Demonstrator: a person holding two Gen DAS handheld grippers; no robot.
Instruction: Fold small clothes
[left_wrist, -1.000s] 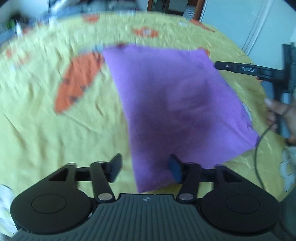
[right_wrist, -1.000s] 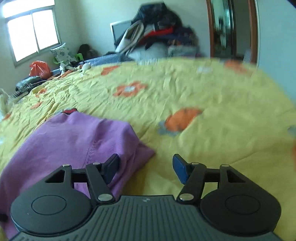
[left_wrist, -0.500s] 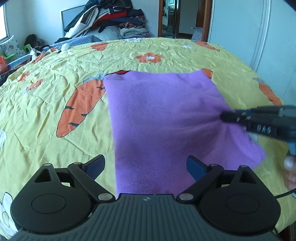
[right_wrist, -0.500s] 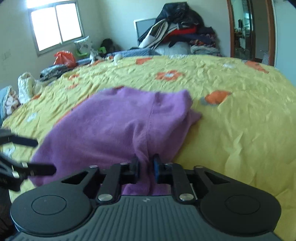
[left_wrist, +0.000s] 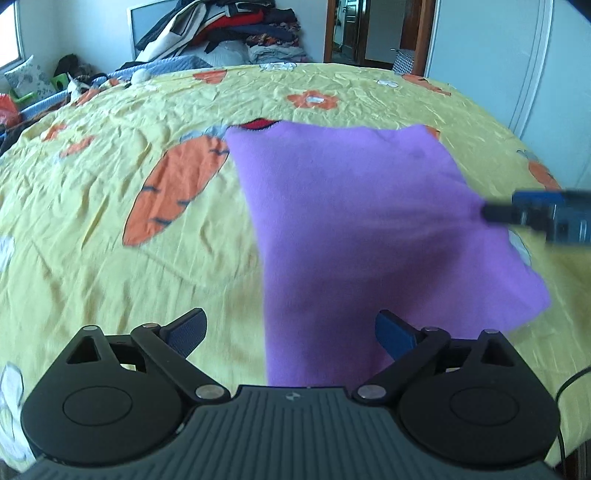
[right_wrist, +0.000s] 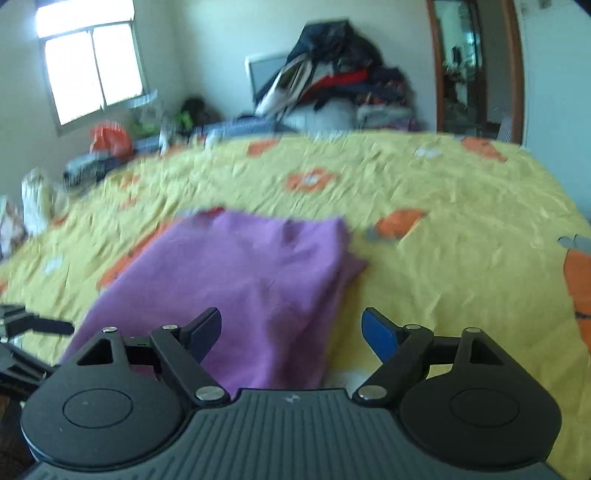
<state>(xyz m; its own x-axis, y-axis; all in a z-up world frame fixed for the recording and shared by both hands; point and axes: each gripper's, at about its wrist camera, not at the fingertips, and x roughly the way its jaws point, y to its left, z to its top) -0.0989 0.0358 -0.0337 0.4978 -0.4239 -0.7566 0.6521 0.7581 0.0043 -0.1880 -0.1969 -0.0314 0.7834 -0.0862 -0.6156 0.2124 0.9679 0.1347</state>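
Observation:
A purple garment (left_wrist: 354, 221) lies folded into a rough rectangle on the yellow bedsheet; it also shows in the right wrist view (right_wrist: 243, 280). My left gripper (left_wrist: 291, 332) is open, its fingers straddling the garment's near left edge just above it. My right gripper (right_wrist: 291, 332) is open and empty over the garment's near right corner. In the left wrist view the right gripper (left_wrist: 532, 216) shows blurred at the garment's right edge. The left gripper's fingers (right_wrist: 40, 326) show at the left edge of the right wrist view.
The yellow sheet (left_wrist: 110, 206) with carrot and flower prints covers the bed. A pile of clothes (left_wrist: 236, 29) sits against the far wall. A door (left_wrist: 354, 33) and white wardrobe (left_wrist: 517, 55) stand at the right. A window (right_wrist: 92, 70) is at left.
My right gripper was shut on the garment's edge half a second ago; now it is open and drawn back. My left gripper stays open and has shifted slightly left.

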